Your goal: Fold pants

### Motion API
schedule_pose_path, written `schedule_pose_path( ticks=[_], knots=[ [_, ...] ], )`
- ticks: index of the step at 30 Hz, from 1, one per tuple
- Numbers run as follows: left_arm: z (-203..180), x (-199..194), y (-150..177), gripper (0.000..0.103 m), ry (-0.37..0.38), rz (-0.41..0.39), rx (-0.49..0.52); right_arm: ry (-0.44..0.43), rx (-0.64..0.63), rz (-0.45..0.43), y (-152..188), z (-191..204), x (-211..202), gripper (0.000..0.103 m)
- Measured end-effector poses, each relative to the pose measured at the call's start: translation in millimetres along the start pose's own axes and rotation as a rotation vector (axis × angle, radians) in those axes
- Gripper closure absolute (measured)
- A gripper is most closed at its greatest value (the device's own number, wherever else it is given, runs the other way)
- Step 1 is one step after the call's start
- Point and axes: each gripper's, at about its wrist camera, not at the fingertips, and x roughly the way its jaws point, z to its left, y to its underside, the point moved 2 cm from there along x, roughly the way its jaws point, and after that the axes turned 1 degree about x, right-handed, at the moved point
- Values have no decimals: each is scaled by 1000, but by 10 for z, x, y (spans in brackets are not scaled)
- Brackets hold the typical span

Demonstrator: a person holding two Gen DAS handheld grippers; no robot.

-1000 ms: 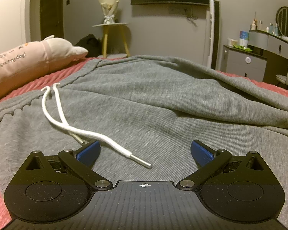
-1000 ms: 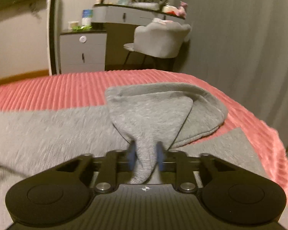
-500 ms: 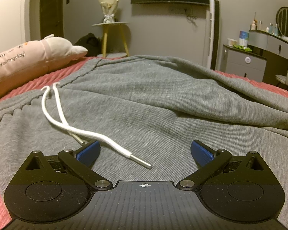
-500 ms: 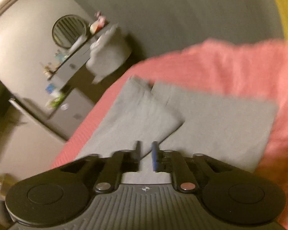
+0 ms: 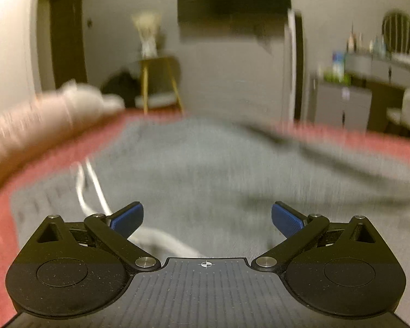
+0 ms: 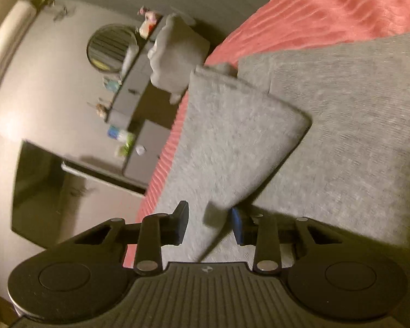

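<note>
The grey pants (image 6: 341, 136) lie spread on the red bed (image 6: 355, 8). The right hand-held gripper (image 6: 210, 224) has its jaws narrow, with a folded leg's edge (image 6: 232, 142) loose between them, unpinched. The left hand-held gripper (image 5: 207, 218) hangs wide and empty above the waist, the white drawstring (image 5: 95, 188) just ahead-left. The leg fold looks laid; next probably calls for a fresh grasp. No legible writing.

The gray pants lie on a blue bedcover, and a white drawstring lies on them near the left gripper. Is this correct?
Not fully. The bedcover is pinkish red, not blue; the right wrist view shows it plainly, and the left wrist view too, though blurred. The rest holds: the gray pants lie on it, and the white drawstring lies on them near the left gripper.
</note>
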Motion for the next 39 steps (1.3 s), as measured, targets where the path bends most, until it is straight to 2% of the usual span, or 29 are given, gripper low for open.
schedule_pose_path(
  ticks=[1,3,5,7,8,9,10,11,12,14,18,19,21,22,23,27,29,32,36,39],
  knots=[
    [25,4,-188,0,21,-21,-24,-8,-2,-9,-24,-4,0,69],
    [84,170,-536,0,99,2,-116,-13,2,1,-28,-30,57,69],
    [117,533,-870,0,193,96,-212,-24,8,19,3,-64,100,70],
    [102,937,-1128,2,231,190,-277,-32,3,15,24,-69,85,70],
    [82,1146,-1232,22,235,242,-309,-45,4,20,22,-60,86,76],
    [66,1314,-1301,34,232,282,-338,-53,4,19,15,-54,102,83],
    [30,1488,-1350,41,231,327,-356,-57,5,19,7,-59,120,92],
    [-18,1686,-1367,35,244,382,-358,-48,10,25,3,-79,139,92],
    [-73,1851,-1359,36,249,429,-354,-46,17,29,-9,-94,184,92],
    [-159,2110,-1288,37,211,504,-369,-48,23,31,-14,-112,205,91],
    [-309,2369,-1154,40,250,555,-418,-64,26,35,-32,-101,248,90],
    [-345,2421,-1144,45,241,558,-400,-68,28,34,-32,-110,260,90],
    [-362,2480,-1136,68,219,556,-372,-72,24,27,-34,-115,278,91],
    [-352,2484,-1138,93,218,558,-365,-69,18,24,-35,-112,286,93],
    [-363,2426,-1141,95,223,554,-368,-63,10,24,-36,-104,295,94],
    [-208,2014,-1320,96,264,407,-375,-54,-2,31,-76,-70,297,96],
    [-93,1638,-1440,96,287,328,-360,-52,-1,32,-113,-19,258,97],
    [179,945,-1487,96,345,216,-380,-98,-29,-17,-204,164,51,97],
    [608,14,-1221,96,387,128,-392,-182,-53,-100,-341,416,-406,97],
    [815,-418,-761,96,387,170,-413,-199,-58,-175,-399,481,-851,97]
  ],
)
